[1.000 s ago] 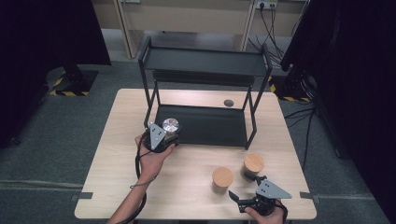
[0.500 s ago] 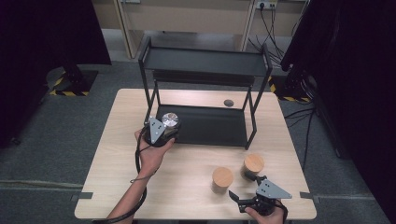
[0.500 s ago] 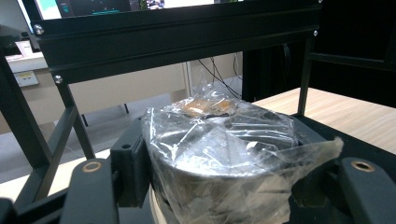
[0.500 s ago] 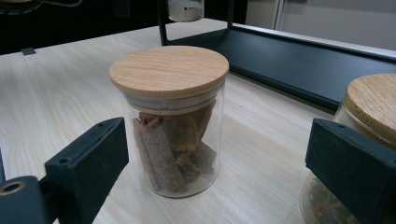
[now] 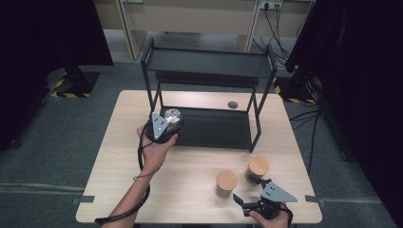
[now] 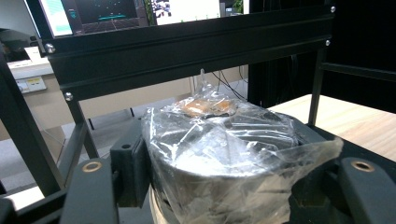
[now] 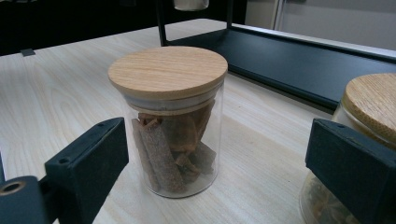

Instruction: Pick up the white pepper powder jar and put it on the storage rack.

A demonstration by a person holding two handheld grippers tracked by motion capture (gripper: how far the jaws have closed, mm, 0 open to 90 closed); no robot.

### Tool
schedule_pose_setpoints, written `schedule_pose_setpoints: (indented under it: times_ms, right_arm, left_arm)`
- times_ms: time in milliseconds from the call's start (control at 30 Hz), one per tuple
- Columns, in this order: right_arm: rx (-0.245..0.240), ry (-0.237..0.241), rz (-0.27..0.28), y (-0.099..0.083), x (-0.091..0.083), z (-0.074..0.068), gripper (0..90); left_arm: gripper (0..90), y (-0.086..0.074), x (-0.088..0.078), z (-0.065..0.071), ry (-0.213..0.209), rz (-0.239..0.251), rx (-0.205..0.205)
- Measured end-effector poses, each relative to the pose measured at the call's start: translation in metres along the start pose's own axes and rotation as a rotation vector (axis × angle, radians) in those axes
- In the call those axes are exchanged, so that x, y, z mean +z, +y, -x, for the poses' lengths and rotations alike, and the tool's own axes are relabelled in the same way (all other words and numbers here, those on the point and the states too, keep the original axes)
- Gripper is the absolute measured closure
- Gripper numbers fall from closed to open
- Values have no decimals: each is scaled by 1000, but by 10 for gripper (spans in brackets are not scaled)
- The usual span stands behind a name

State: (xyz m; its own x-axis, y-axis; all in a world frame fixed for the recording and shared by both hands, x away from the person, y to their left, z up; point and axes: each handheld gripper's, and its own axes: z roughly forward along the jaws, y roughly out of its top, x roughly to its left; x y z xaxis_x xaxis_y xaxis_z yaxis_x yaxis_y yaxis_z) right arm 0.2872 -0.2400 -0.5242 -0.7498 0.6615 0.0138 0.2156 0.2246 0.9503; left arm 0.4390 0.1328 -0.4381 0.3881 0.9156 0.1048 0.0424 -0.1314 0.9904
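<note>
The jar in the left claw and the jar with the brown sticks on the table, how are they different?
The wrapped jar has crinkly clear plastic over its top, while the stick jar has a flat wooden lid. The wrapped jar is gripped by the left claw at the black rack's lower shelf; the stick jar stands free on the table, in front of the open right claw. Both are small, round jars.

- Light wooden table (image 5: 142, 190), rectangular, on grey floor.
- Black two-tier metal rack (image 5: 209, 66) stands on the table's far half, its lower tray flat on the tabletop.
- Small dark round disc (image 5: 233, 104) near the far edge, behind the rack's tray.
- Two wood-lidded glass jars near the front right corner: left jar (image 5: 226, 183), right jar (image 5: 258, 169), just beside each other.
</note>
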Motion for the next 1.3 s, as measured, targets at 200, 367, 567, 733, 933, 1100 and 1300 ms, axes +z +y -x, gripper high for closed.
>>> schedule_pose_setpoints:
  times_ms: [200,367,567,733,933,1100,1300]
  right_arm:
    - [-1,-1,0,0,0,0,60]
    - [4,-1,1,0,0,0,60]
    - [4,-2,1,0,0,0,60]
    - [7,-1,3,0,0,0,60]
    - [7,0,4,0,-1,1,60]
    - [7,0,6,0,-1,0,60]
    - [9,0,8,0,-1,1,60]
  left_arm:
    - [350,3,5,-2,4,-2,4]
    - [350,5,11,-3,12,-5,2]
    - [350,7,16,-3,13,-3,-1]
    - [350,9,23,-1,19,-4,-4]
    - [350,8,29,-1,26,-13,-4]
    - [350,4,35,-2,39,-26,-11]
    - [350,0,41,-5,56,-35,-18]
